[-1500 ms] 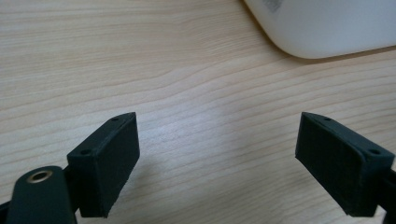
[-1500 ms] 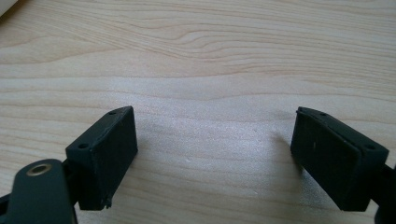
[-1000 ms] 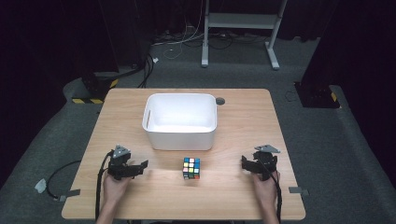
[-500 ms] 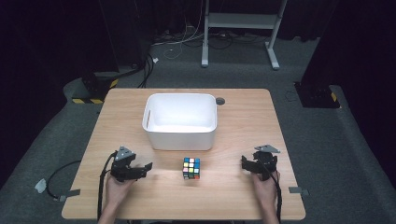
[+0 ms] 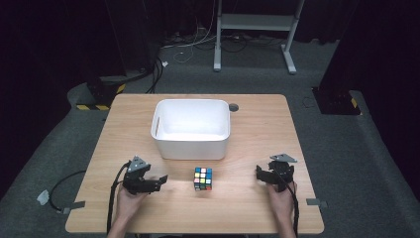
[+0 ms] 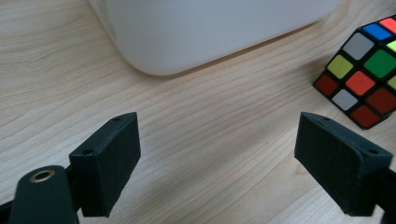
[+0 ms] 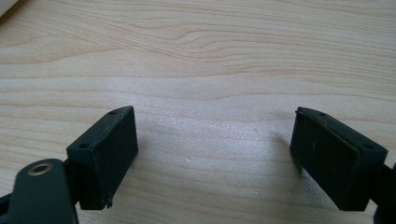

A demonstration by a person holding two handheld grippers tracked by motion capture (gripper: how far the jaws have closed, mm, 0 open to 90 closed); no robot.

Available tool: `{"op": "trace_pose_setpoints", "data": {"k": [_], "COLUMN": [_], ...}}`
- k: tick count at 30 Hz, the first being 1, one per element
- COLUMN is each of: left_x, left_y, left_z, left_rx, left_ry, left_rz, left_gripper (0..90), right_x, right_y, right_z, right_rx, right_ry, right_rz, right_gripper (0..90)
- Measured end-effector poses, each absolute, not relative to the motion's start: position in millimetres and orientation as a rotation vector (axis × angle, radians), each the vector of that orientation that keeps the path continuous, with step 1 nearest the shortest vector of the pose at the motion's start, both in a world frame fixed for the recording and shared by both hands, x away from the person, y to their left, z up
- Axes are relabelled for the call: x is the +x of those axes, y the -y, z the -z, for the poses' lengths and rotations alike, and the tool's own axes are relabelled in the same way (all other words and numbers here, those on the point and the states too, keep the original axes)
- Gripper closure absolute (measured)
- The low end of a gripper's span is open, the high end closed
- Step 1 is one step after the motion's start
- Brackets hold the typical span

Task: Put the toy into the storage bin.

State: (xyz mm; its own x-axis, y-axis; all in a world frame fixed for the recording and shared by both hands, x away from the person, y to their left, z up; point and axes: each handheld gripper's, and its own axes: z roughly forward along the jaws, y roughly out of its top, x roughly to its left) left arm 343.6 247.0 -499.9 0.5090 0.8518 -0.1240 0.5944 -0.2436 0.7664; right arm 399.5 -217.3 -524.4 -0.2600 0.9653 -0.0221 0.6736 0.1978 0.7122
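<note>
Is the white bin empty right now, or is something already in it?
Empty. The high view looks down into the white bin and shows only bare white floor; the cube sits on the table in front of it.

Bench (image 5: 257, 129): pale wood with wavy darker grain lines.
Tub (image 5: 192, 128): plain white inside and out.
Puzzle cube (image 5: 202, 178): black frame around small squares of red, orange, yellow, green, blue and white (the colours are scrambled, no face is a single colour).
Left claw (image 6: 219, 163): matt black jaws, with a brass-coloured ring on the black part at the lower left.
Right claw (image 7: 217, 158): matt black jaws, with the same brass-coloured ring.
Floor (image 5: 346, 148): dark grey carpet.
Floor tape (image 5: 101, 107): yellow and black stripes.
</note>
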Motion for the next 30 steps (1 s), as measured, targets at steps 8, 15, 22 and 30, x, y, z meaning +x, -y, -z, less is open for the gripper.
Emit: {"op": "trace_pose_setpoints", "data": {"k": [8, 15, 22, 30], "left_x": [342.2, 340.7, 340.2, 339.7], "left_y": [-238.2, -230.3, -214.8, -204.9], "left_z": [494.8, 494.4, 493.9, 495.9], "left_rx": [1.951, 1.957, 1.993, 2.002], "left_ry": [-1.147, -1.120, -1.073, -1.039], "left_rz": [-0.400, -0.372, -0.359, -0.325], "left_gripper": [14.0, 13.4, 12.8, 10.2], "right_x": [399.4, 399.3, 399.2, 399.1], "right_y": [217.2, 217.1, 216.9, 216.8], "right_z": [524.3, 524.3, 524.3, 524.3], "right_rx": [1.525, 1.525, 1.527, 1.531], "right_ry": [-2.007, -2.006, -2.005, -2.004], "right_rz": [-0.820, -0.820, -0.820, -0.820], "right_gripper": [14.6, 14.7, 14.7, 14.7]}}
